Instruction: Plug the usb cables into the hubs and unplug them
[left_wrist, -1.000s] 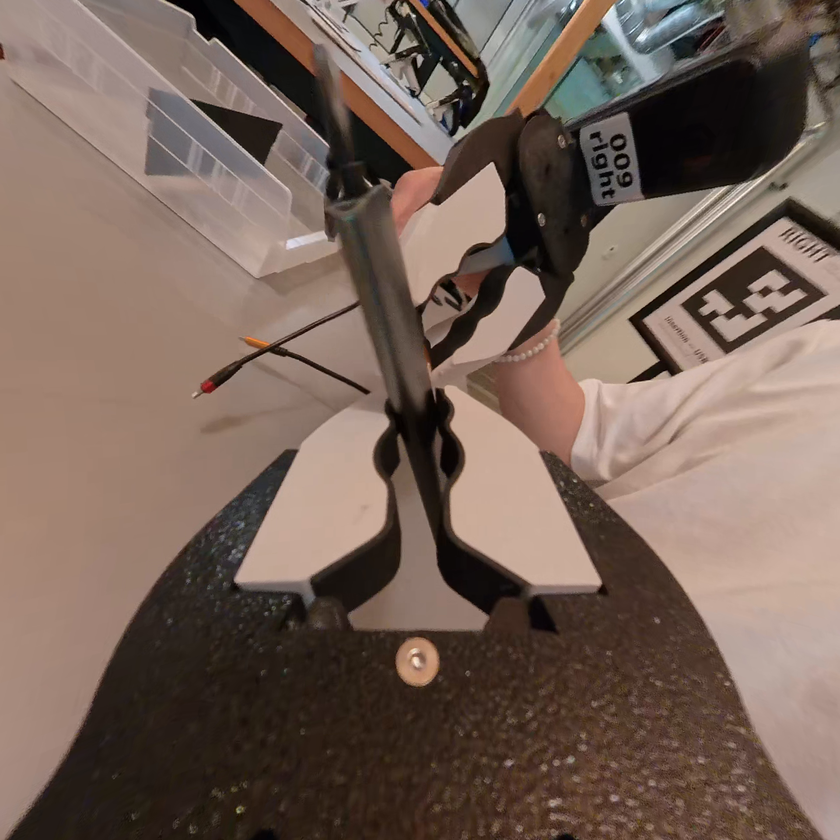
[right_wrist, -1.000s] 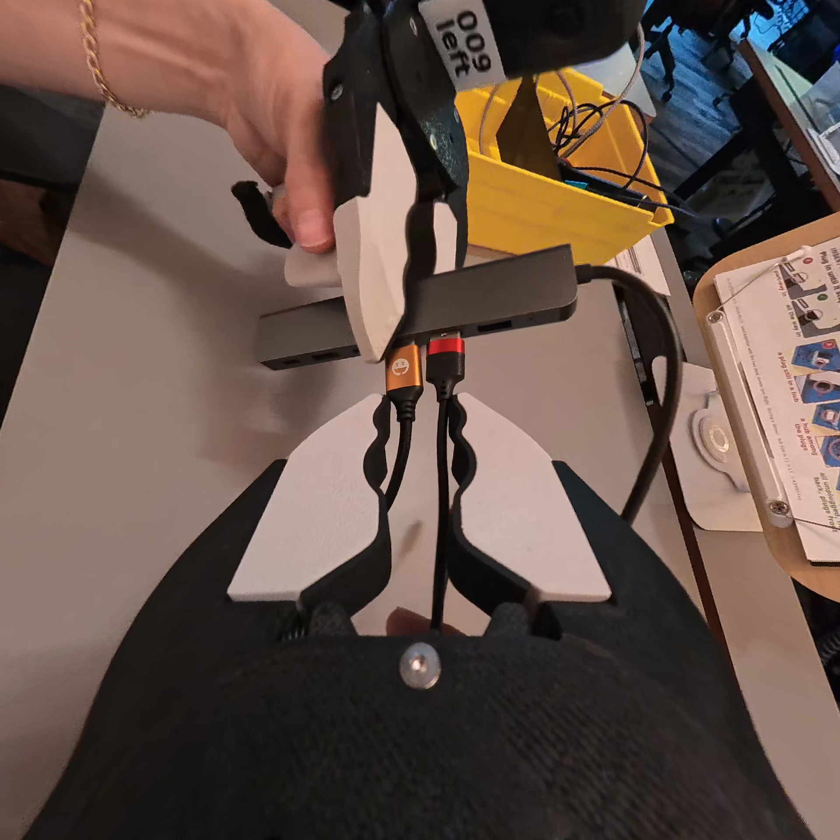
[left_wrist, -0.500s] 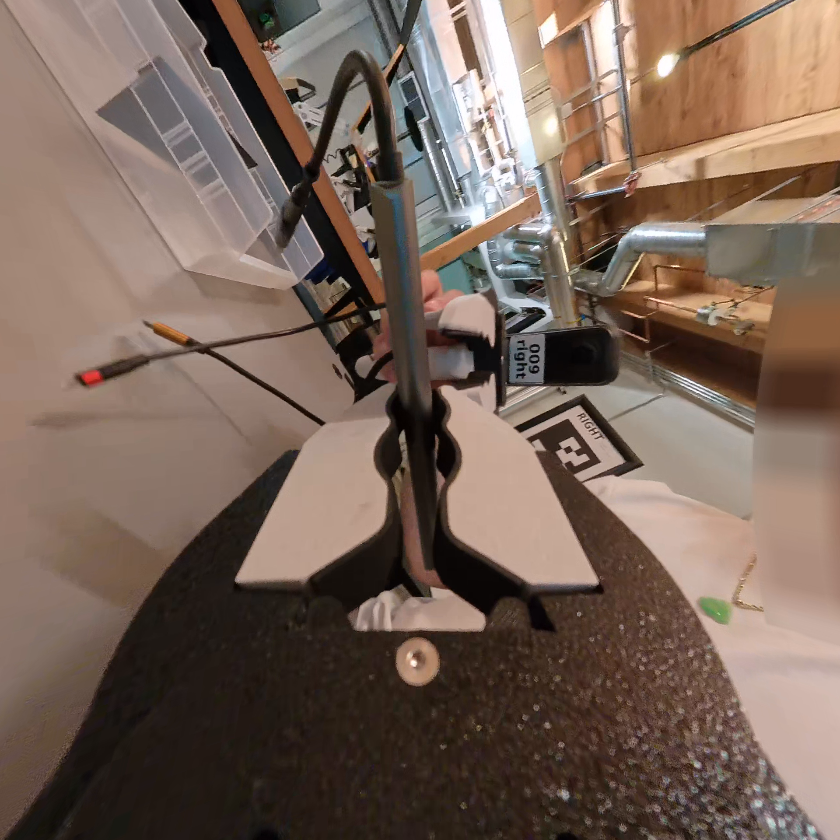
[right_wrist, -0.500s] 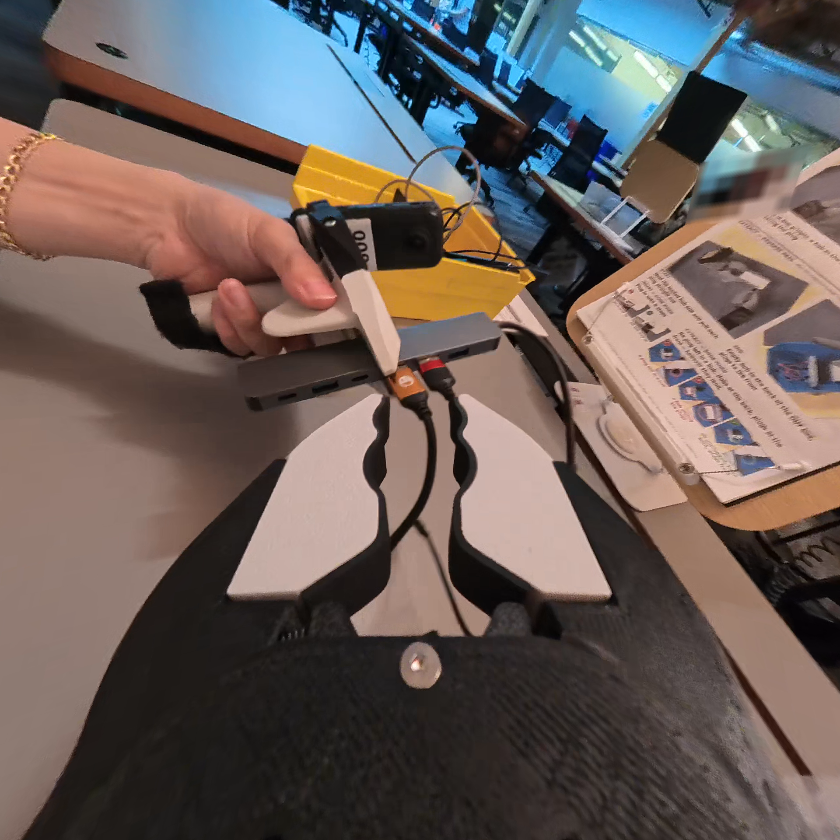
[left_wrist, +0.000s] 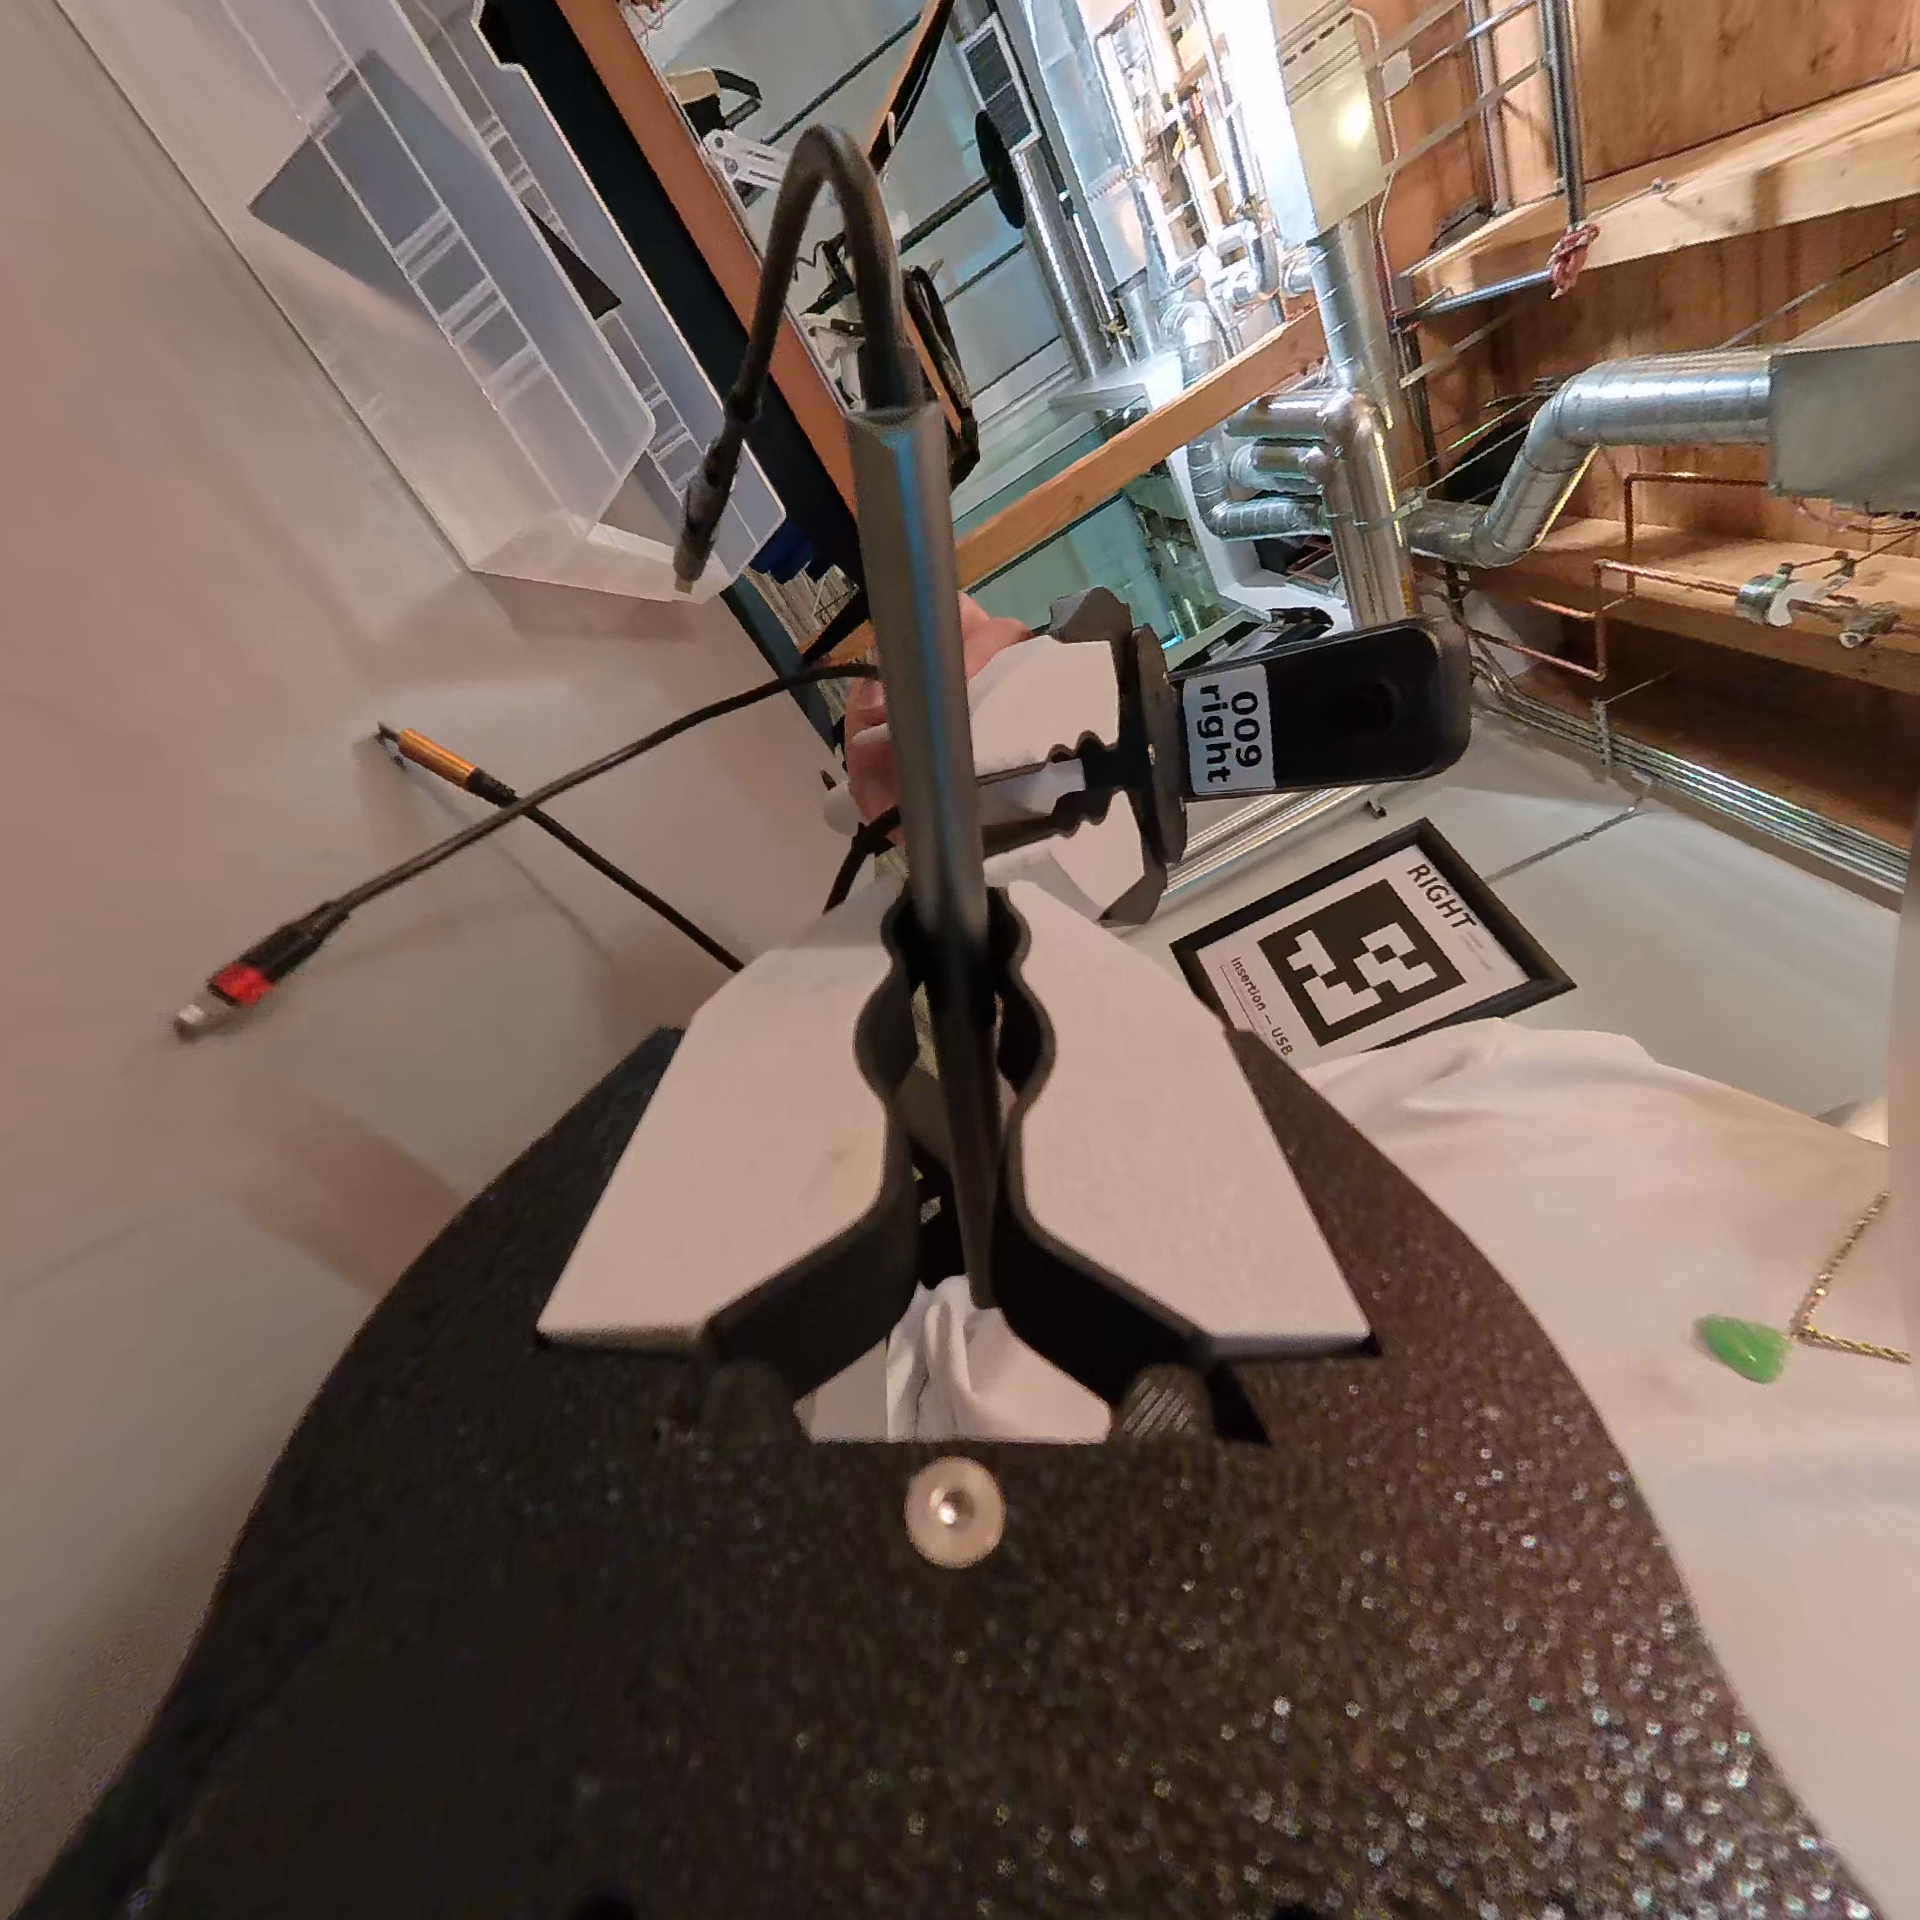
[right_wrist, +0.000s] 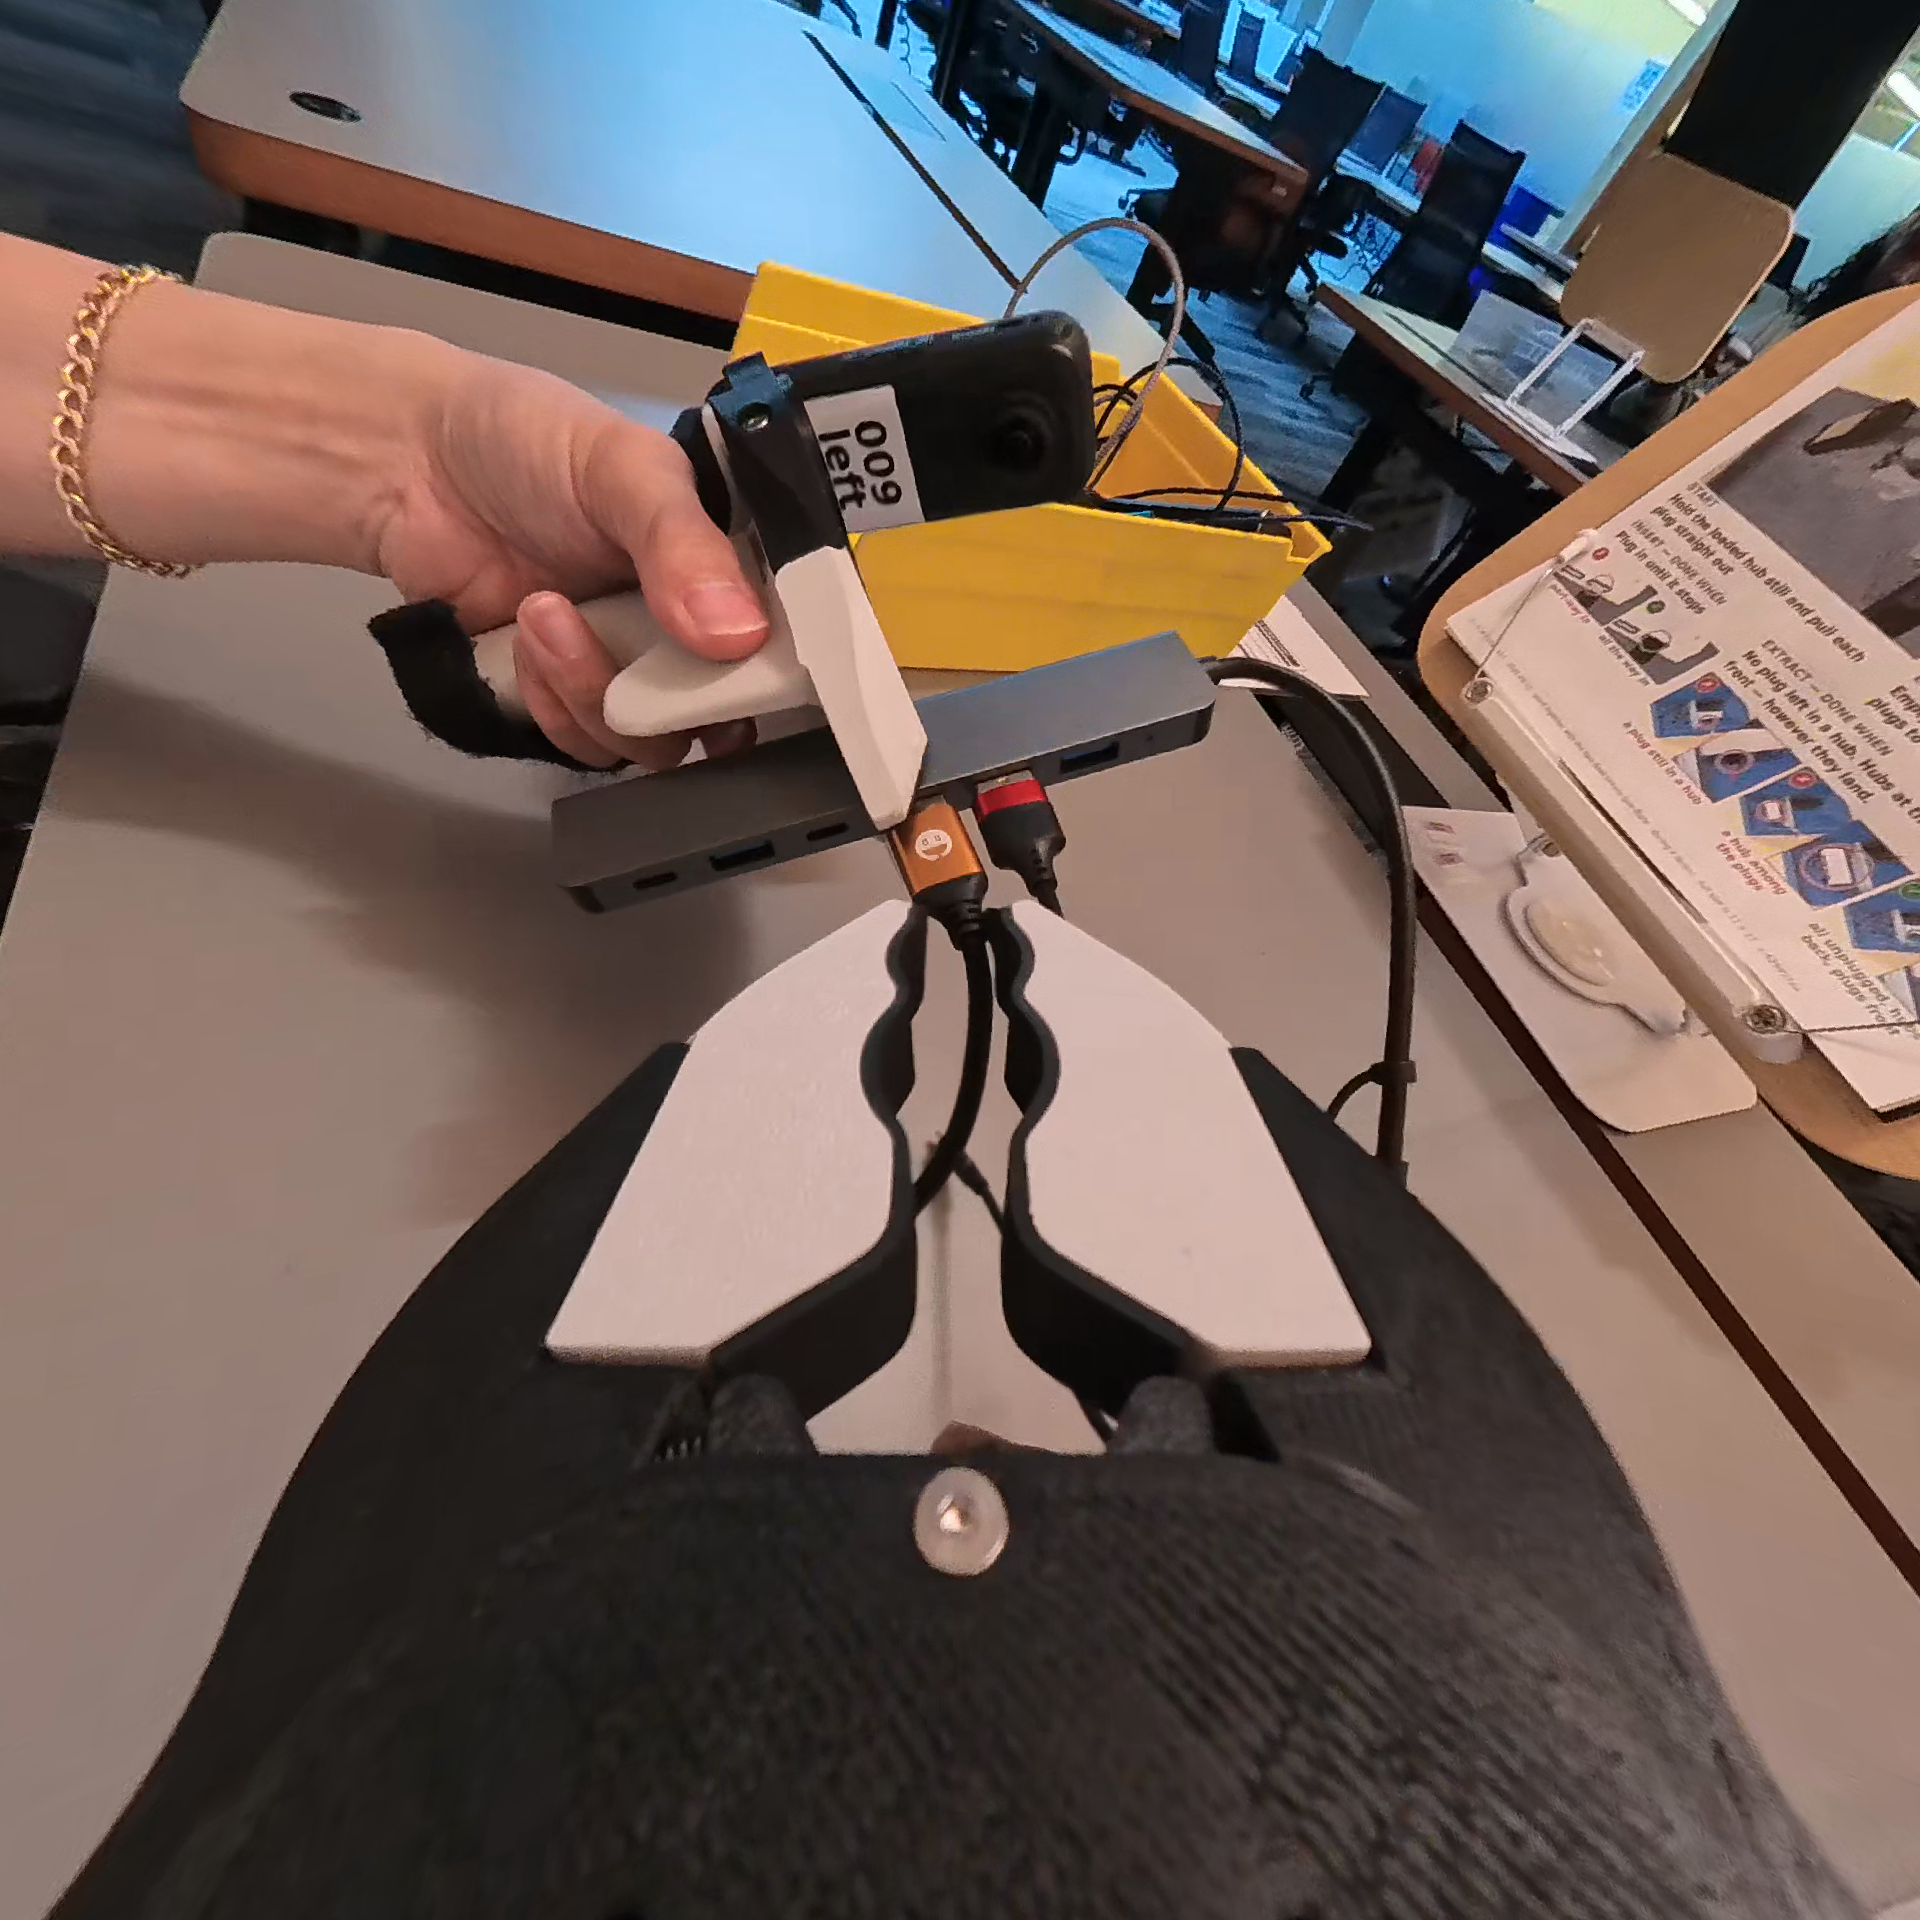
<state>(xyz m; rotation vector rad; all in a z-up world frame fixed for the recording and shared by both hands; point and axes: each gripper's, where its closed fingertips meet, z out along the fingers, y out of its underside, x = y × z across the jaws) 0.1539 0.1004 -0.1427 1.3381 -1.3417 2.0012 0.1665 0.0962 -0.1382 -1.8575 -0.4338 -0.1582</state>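
The left tongs are clamped across the grey hub, held clear above the desk; in the right wrist view its long axis runs left to right, slightly tilted, ports facing the camera; in the left wrist view the hub stands on end between the fingers, its own cable looping over the top; an orange plug and a red plug sit in neighbouring ports; the right tongs stand slightly apart, the orange plug's cable running loose between them; a yellow bin lies behind.
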